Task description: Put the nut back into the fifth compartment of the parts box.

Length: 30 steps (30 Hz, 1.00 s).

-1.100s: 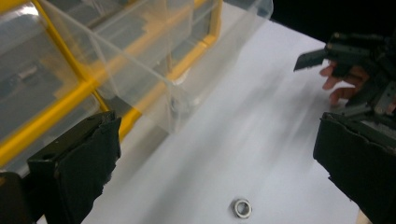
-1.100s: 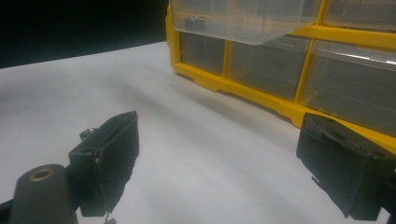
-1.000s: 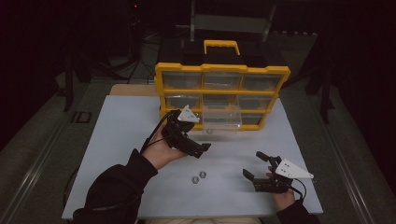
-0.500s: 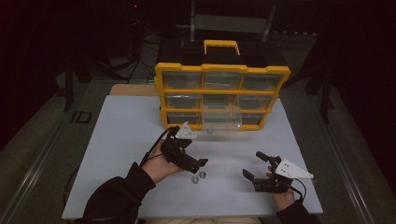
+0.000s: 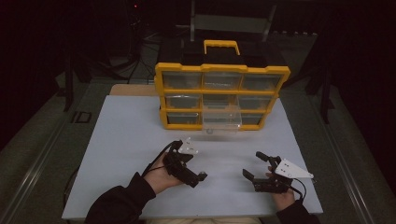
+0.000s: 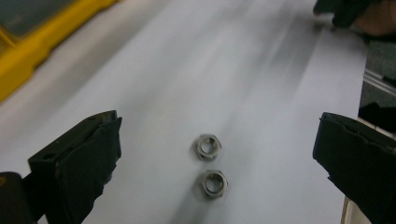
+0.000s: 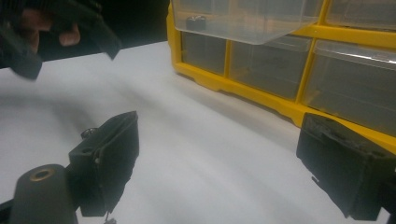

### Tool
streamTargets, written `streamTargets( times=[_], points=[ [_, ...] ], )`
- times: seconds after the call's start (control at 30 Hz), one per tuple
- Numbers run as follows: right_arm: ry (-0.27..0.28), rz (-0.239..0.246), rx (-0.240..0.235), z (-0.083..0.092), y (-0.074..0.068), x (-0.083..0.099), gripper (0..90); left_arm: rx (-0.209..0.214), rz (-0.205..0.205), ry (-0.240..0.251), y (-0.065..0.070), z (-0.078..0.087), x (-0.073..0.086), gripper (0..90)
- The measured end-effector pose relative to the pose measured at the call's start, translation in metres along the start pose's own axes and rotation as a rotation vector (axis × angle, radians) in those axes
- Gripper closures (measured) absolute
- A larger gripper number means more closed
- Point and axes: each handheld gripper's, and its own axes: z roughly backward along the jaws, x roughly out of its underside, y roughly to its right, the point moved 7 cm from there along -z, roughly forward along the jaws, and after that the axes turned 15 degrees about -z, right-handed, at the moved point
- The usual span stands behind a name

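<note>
— Since a second ago, what has moved?

— Lower and nearer the frame's bottom now, the left gripper [image 5: 198,176] has come down from beside the yellow organizer [image 5: 222,95] to the white board [image 5: 121,154]. Its jaws stand wide apart, empty.

— And the nuts?

— The left gripper view shows two hex nuts [image 6: 208,147] at lower centre, between the jaws, one just beside the other; the high view hides them.

— The other hand?

— The right gripper [image 5: 254,170], lower right, is spread open, unmoved. Its view shows the pulled-out clear drawer [image 7: 243,21].
</note>
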Motion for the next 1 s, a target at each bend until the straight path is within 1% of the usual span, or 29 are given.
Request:
streamTargets(
  times=[0.07,0.17,0.27,0.3,0.33,0.37,0.43,0.47,0.57,0.63,0.67,0.7,0.77,0.8,0.9,1.0],
  points=[
    [0.000,-0.001,0.000,0.000,0.000,0.000,13.1,0.019,-0.010,-0.016,0.004,-0.006,0.006,2.6],
    [-0.001,0.001,-0.001,0.000,0.000,0.000,13.1,0.030,-0.020,-0.025,0.008,-0.009,0.010,6.5],
    [-0.001,0.000,0.000,0.000,0.000,0.000,13.1,0.052,-0.034,-0.043,0.012,-0.015,0.017,12.2],
    [-0.001,0.000,0.000,0.000,0.000,0.000,13.1,0.052,-0.034,-0.043,0.012,-0.015,0.017,14.0],
    [-0.002,-0.001,-0.003,0.000,0.000,0.000,13.1,0.067,-0.046,-0.058,0.013,-0.017,0.021,14.7],
    [-0.003,-0.002,-0.004,0.000,0.000,0.000,13.1,0.067,-0.059,-0.064,0.014,-0.018,0.023,17.8],
    [-0.004,-0.001,-0.004,0.000,0.000,0.001,13.1,0.070,-0.062,-0.067,0.015,-0.019,0.024,23.9],
    [-0.005,-0.004,-0.005,-0.001,-0.001,0.001,13.1,0.071,-0.080,-0.079,0.015,-0.020,0.027,27.3],
    [-0.005,-0.003,-0.006,-0.001,-0.001,0.001,13.1,0.070,-0.086,-0.090,0.015,-0.022,0.029,36.5],
    [-0.004,-0.001,-0.006,-0.001,0.000,0.001,13.1,0.068,-0.098,-0.115,0.015,-0.027,0.033,42.0],
    [-0.004,-0.003,-0.006,0.000,0.000,0.001,13.1,0.067,-0.100,-0.125,0.015,-0.028,0.035,42.6],
    [-0.004,-0.002,-0.005,0.000,0.000,0.000,13.1,0.073,-0.109,-0.134,0.015,-0.030,0.037,45.8],
    [-0.004,-0.001,-0.005,0.000,-0.001,0.000,13.1,0.072,-0.107,-0.137,0.015,-0.032,0.038,48.9],
    [-0.005,-0.003,-0.006,0.000,-0.001,0.001,13.1,0.073,-0.115,-0.153,0.015,-0.035,0.041,49.9],
    [-0.004,-0.002,-0.006,-0.001,0.000,0.001,13.1,0.079,-0.116,-0.160,0.014,-0.038,0.042,54.4],
    [-0.004,-0.002,-0.005,0.000,-0.001,0.000,13.1,0.072,-0.122,-0.168,0.014,-0.041,0.043,58.8]
  ],
)
